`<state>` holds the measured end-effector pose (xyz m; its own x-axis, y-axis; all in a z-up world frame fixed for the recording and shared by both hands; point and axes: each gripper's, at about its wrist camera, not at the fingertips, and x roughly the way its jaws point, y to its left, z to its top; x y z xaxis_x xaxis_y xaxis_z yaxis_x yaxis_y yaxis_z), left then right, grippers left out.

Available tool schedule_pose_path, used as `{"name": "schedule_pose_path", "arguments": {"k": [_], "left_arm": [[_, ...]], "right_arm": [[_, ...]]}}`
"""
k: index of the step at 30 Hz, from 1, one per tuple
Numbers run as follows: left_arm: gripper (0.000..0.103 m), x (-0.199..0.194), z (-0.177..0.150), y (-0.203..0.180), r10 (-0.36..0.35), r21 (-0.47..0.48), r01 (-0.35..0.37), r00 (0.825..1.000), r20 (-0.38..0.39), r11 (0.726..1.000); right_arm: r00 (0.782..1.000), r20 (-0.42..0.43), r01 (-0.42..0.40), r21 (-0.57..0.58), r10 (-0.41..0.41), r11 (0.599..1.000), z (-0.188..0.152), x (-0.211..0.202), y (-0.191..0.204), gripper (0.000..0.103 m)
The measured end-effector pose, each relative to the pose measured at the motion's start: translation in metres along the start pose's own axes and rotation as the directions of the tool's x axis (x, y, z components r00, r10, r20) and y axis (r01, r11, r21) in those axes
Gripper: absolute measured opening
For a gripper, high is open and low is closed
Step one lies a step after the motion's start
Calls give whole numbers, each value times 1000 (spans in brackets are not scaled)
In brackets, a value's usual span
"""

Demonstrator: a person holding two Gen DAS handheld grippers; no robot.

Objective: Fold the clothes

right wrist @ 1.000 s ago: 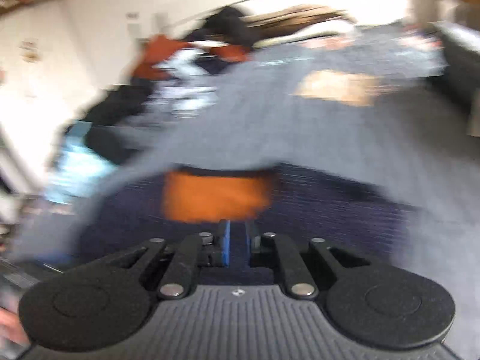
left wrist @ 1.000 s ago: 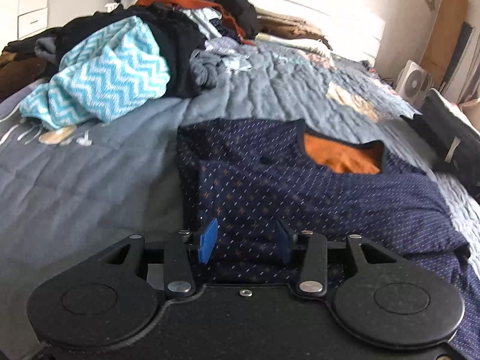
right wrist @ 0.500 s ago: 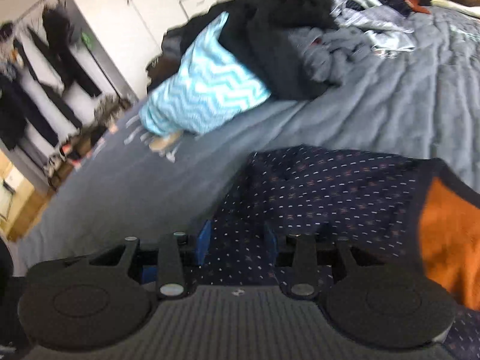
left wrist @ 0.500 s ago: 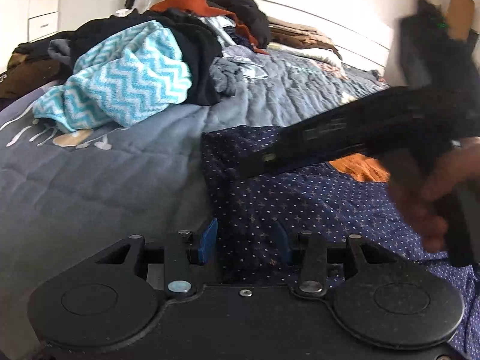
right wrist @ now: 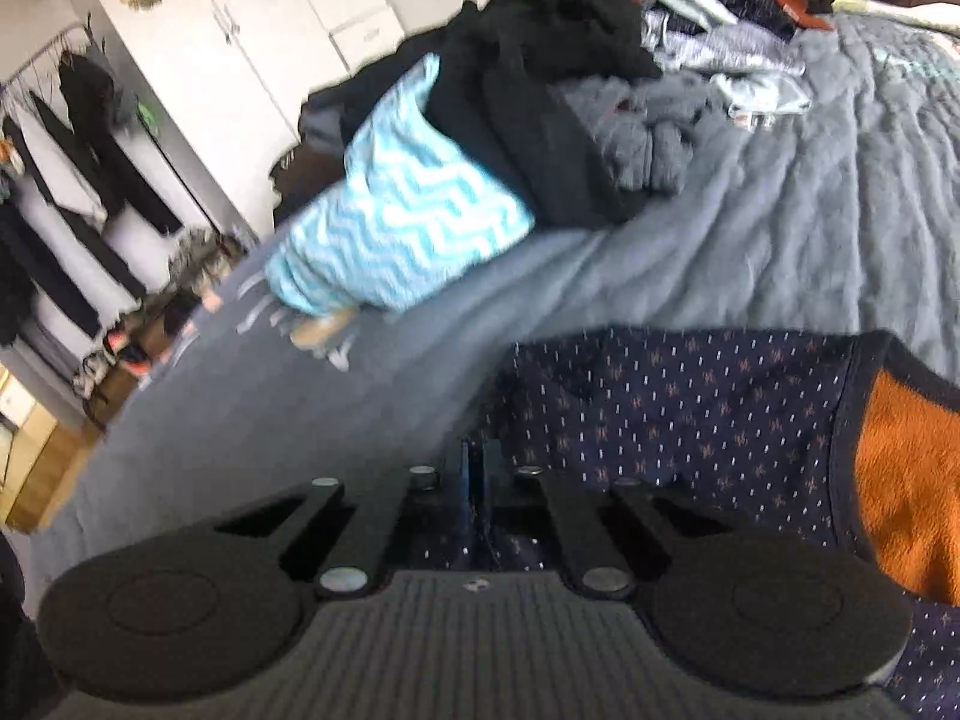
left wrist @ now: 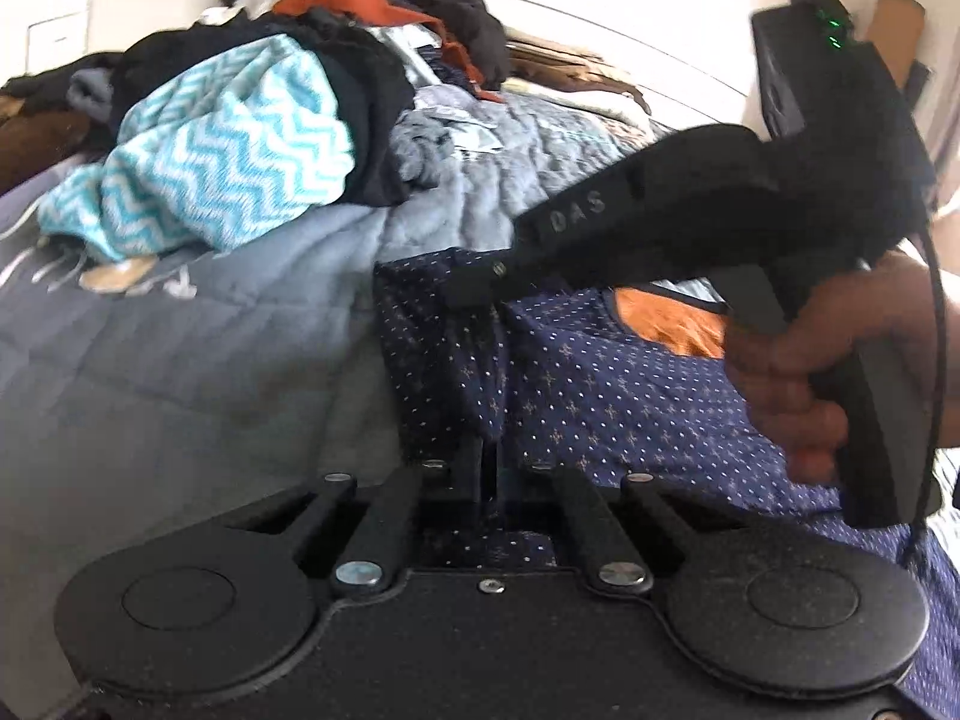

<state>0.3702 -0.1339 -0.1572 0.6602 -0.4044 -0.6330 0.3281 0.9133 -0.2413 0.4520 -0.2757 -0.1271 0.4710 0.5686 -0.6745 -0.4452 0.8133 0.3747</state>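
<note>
A navy dotted shirt [left wrist: 600, 396] with an orange inner lining [left wrist: 666, 324] lies partly folded on the grey bed cover [left wrist: 180, 360]. My left gripper [left wrist: 487, 468] is shut on the shirt's near left edge. My right gripper [left wrist: 474, 294] reaches in from the right, held by a hand, and is shut on the shirt's far left corner. In the right wrist view the right gripper [right wrist: 480, 474] pinches the navy shirt [right wrist: 690, 414], with the orange lining [right wrist: 906, 480] at right.
A pile of unfolded clothes [left wrist: 336, 90] sits at the bed's far left, with a teal zigzag garment [left wrist: 222, 150] in front. In the right wrist view a clothes rack [right wrist: 60, 180] and white cupboards [right wrist: 270, 30] stand beyond the bed's left side.
Both grippers have closed on the shirt's left edge. The right gripper swung across from the shirt's collar to its far left corner.
</note>
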Motion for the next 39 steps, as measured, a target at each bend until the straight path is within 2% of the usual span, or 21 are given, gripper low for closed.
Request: {"name": "schedule_pose_path", "arguments": {"k": [2, 3, 5, 6, 7, 9, 11, 13, 14, 15, 16, 17, 20, 21, 24, 26, 29, 31, 33, 37, 39], "left_arm": [[3, 0, 0, -2, -10, 26, 11, 1000, -26, 1000], [4, 1, -1, -3, 12, 43, -11, 1000, -25, 999], [4, 1, -3, 0, 31, 47, -31, 999, -8, 998], [9, 0, -1, 0, 55, 54, -55, 998, -4, 997], [9, -1, 1, 0, 88, 63, -88, 996, -2, 994], [11, -6, 6, 2, 142, 69, -142, 990, 14, 987], [11, -15, 12, 8, 158, 41, -159, 986, 46, 986], [15, -25, 17, 13, 98, -34, -95, 991, 97, 995], [17, -28, 17, 14, 44, -65, -36, 992, 122, 997], [27, -28, 18, 13, -15, -88, 27, 990, 141, 996], [44, -25, 17, 11, -58, -101, 73, 987, 148, 992], [49, -21, 14, 6, -84, -107, 99, 987, 140, 989], [47, 1, 1, -5, -115, -103, 122, 991, 74, 987], [42, 9, -4, -6, -107, -110, 111, 993, 47, 988], [24, 25, -16, -5, -10, -88, 10, 1000, -6, 996], [23, 24, -15, -5, 15, -68, -15, 1000, -7, 998], [23, 13, -10, -7, 52, -38, -51, 998, 19, 998], [26, 6, -5, -10, 65, -24, -65, 997, 28, 998], [30, -2, -1, -15, 75, -16, -74, 996, 40, 997], [44, -29, -1, -32, 84, 11, -85, 993, 79, 996], [46, -47, -8, -44, 80, 11, -82, 992, 92, 997]], "right_arm": [[999, 48, 15, 9, -15, 1000, 3, -2, 0, 0], [997, 76, 18, 18, -19, 1000, 5, -2, -1, 0], [998, 61, 1, 12, -2, 1000, 8, 6, -3, 0], [999, 48, -9, 8, 8, 1000, 9, 10, -3, 0], [999, 45, 1, -4, -1, 1000, 8, 11, -3, 2], [998, 62, -3, -18, 4, 1000, 5, 2, -4, 4], [997, 77, -16, -22, 18, 1000, 0, -14, -6, 5], [994, 107, -13, -10, 14, 1000, -8, -36, -11, 10], [992, 124, -17, 4, 16, 1000, -14, -49, -15, 11], [989, 144, -27, 18, 24, 999, -20, -62, -19, 14], [986, 168, -32, 38, 25, 999, -29, -76, -25, 18], [982, 188, -27, 63, 15, 998, -38, -90, -32, 20], [977, 207, 29, 140, -58, 990, -70, -120, -62, 29], [975, 198, 69, 161, -101, 985, -80, -125, -72, 30], [964, 141, 184, 256, -225, 949, -107, -135, -109, 30], [953, 104, 250, 268, -286, 931, -123, -139, -127, 30], [942, 122, 266, 291, -312, 919, -139, -157, -139, 30], [922, 142, 298, 330, -359, 896, -148, -178, -144, 30], [912, 159, 298, 377, -378, 877, -158, -201, -145, 30], [875, 179, 353, 397, -449, 847, -187, -249, -124, 32], [867, 185, 362, 405, -462, 840, -205, -271, -111, 39]]}}
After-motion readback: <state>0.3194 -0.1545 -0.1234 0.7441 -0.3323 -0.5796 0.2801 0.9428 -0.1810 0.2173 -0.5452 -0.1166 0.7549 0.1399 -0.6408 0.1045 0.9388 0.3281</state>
